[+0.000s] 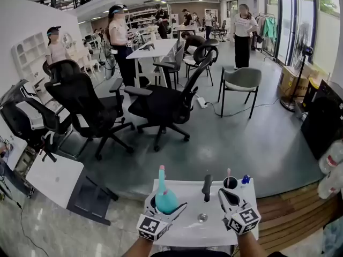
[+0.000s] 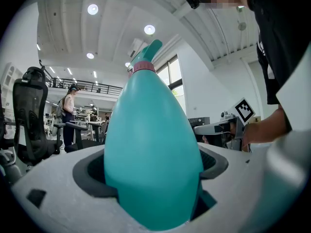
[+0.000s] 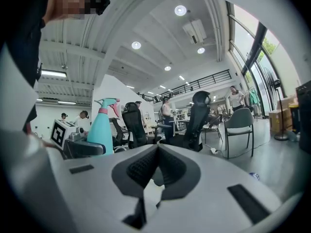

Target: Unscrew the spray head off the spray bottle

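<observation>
Teal spray bottle [image 2: 153,144] is seen upright at the near left of the small white table [image 1: 185,190], body clamped between the jaws of the left gripper [image 1: 167,205]. The dark pads are pressed against both of its flanks. Whether its base rests on the tabletop cannot be told. The pink collar [image 2: 142,67] and the teal spray head [image 2: 151,49] are seated on the neck, nozzle up. The right gripper [image 3: 156,166] is held level to the right of the bottle and apart from it, jaws fully together with nothing between them. A dark upright object [image 1: 207,187], a cup [image 1: 230,183] and a small blue cap [image 1: 245,180] are noted farther back on the table, and a small round metal piece [image 1: 202,217] between the grippers.
</observation>
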`<state>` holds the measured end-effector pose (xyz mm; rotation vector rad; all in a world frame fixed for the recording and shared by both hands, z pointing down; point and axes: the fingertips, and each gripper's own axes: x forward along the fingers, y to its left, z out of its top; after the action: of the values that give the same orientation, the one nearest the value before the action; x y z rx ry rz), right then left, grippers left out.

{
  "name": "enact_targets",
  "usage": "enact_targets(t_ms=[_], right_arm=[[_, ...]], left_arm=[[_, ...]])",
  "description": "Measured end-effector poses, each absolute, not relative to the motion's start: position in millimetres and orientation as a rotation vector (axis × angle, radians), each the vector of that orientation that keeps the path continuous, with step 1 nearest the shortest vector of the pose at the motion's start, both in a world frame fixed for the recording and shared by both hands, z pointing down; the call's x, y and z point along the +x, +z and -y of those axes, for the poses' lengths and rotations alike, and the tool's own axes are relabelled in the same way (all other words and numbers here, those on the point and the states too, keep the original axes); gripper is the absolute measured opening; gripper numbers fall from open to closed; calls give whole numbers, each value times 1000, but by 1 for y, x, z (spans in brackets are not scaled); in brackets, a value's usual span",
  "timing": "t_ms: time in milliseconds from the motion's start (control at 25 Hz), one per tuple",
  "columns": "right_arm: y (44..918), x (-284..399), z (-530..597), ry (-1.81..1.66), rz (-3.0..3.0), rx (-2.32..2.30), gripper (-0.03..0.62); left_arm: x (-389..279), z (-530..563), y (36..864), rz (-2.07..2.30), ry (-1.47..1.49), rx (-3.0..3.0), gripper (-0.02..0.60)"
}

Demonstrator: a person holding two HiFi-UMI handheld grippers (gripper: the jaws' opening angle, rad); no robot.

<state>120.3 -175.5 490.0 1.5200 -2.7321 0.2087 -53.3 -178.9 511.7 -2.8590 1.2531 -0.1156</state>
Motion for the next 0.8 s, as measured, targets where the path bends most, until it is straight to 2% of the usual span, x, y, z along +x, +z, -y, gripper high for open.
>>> enact_targets(t_ms=[800], right_arm=[[488,120,179,186,2735,1542,6]], left_arm=[[-52,178,514,-1254,-155,-2841,456]])
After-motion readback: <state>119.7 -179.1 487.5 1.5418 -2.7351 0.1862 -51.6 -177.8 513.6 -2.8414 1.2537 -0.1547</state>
